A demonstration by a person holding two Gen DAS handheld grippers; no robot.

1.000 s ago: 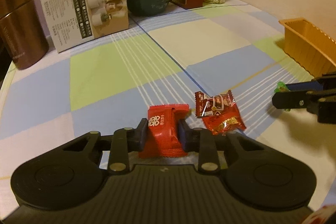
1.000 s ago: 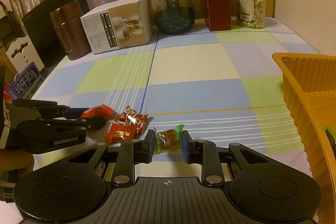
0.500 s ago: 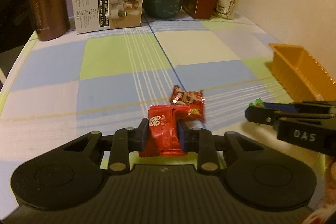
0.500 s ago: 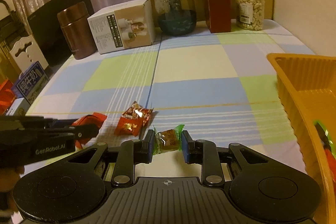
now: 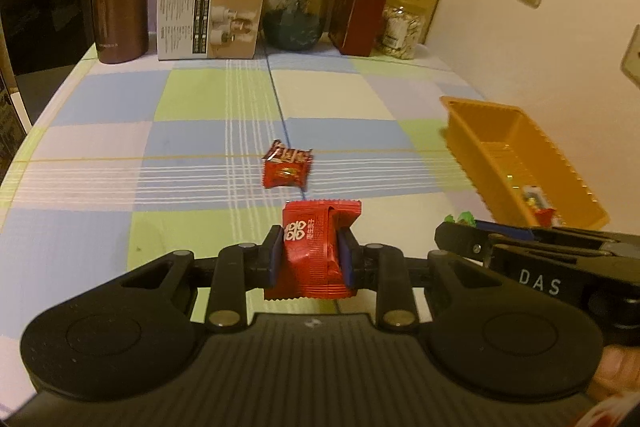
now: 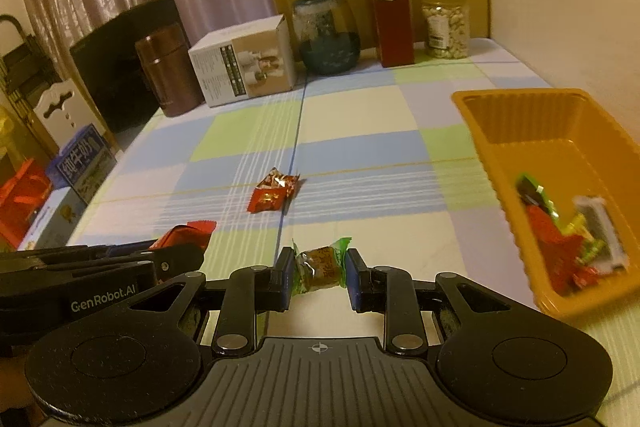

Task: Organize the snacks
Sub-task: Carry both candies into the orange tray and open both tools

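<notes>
My left gripper [image 5: 311, 254] is shut on a red snack packet [image 5: 314, 247] with white characters, held above the checked tablecloth. In the right wrist view that same red packet [image 6: 188, 233] pokes out beyond the left gripper's fingers [image 6: 176, 257] at the lower left. My right gripper [image 6: 318, 271] is shut on a small brown candy in a green wrapper [image 6: 320, 265]. Two red wrapped candies [image 5: 287, 167] lie together on the cloth ahead, also visible as red candies [image 6: 274, 194] in the right view. An orange tray [image 6: 500, 151] at the right holds several wrapped snacks [image 6: 568, 231].
Along the table's far edge stand a brown flask [image 5: 119, 11], a white carton [image 5: 208, 19], a dark glass jar [image 5: 295, 11], a red box [image 5: 358, 17] and a jar of nuts [image 5: 400, 27]. The wall is close on the right. Boxes [image 6: 80, 167] sit off the left edge.
Both grippers have risen and pulled back from the table with their snacks still gripped. The two red candies now lie farther ahead, and more of the orange tray's inside shows.
</notes>
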